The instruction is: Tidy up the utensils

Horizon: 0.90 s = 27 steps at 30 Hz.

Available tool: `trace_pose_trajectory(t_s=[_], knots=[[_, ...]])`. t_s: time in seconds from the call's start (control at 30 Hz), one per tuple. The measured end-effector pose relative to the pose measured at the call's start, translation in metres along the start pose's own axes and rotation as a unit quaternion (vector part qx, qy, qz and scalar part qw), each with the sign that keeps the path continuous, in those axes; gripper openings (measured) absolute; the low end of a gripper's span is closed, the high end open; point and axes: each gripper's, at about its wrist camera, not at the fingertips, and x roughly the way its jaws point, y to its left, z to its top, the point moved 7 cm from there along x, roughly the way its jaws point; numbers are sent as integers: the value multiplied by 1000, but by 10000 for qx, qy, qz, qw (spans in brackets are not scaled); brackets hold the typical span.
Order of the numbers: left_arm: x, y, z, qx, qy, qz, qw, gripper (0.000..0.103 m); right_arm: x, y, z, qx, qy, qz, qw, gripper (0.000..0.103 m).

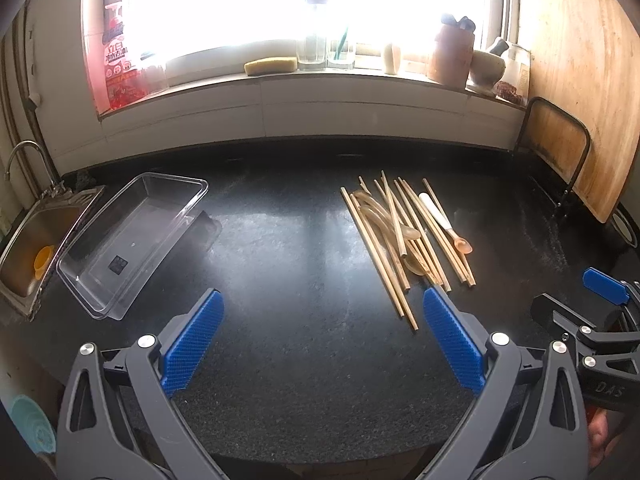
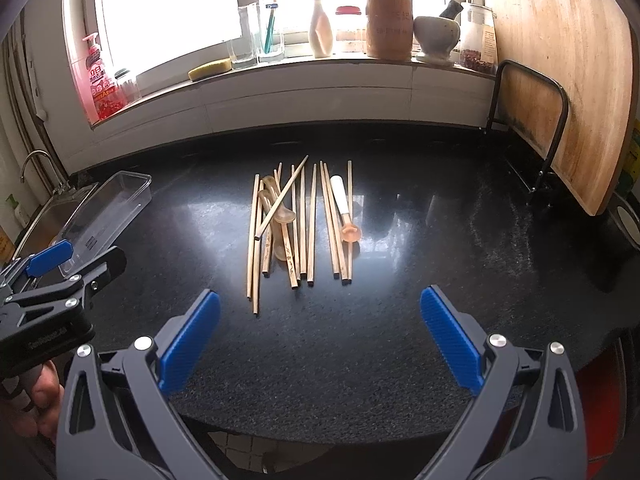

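Right gripper (image 2: 320, 336), jaws spread and empty, is facing the chopsticks (image 2: 298, 224) end-on (left gripper (image 1: 322, 340), likewise spread, is pointing left of them).

Window (image 1: 304, 0) blown out white, nothing legible beyond. Sink (image 1: 36, 240) cut off at left edge. Spoons (image 2: 280, 216) partly buried beneath chopsticks (image 2: 304, 220). Jar (image 2: 476, 40) label unreadable.

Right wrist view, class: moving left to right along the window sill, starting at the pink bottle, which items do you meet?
Pink bottle → yellow sponge → tall clear glass → white bottle with blue cap → wooden utensil holder → stone mortar → glass jar.
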Motion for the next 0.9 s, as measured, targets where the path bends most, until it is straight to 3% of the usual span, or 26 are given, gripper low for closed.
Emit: trace_pose_trajectory(t_s=[0.9], knots=[[4, 0, -6, -8, 112, -9, 9999, 97, 1, -5, -2, 98, 37, 22, 9999, 97]])
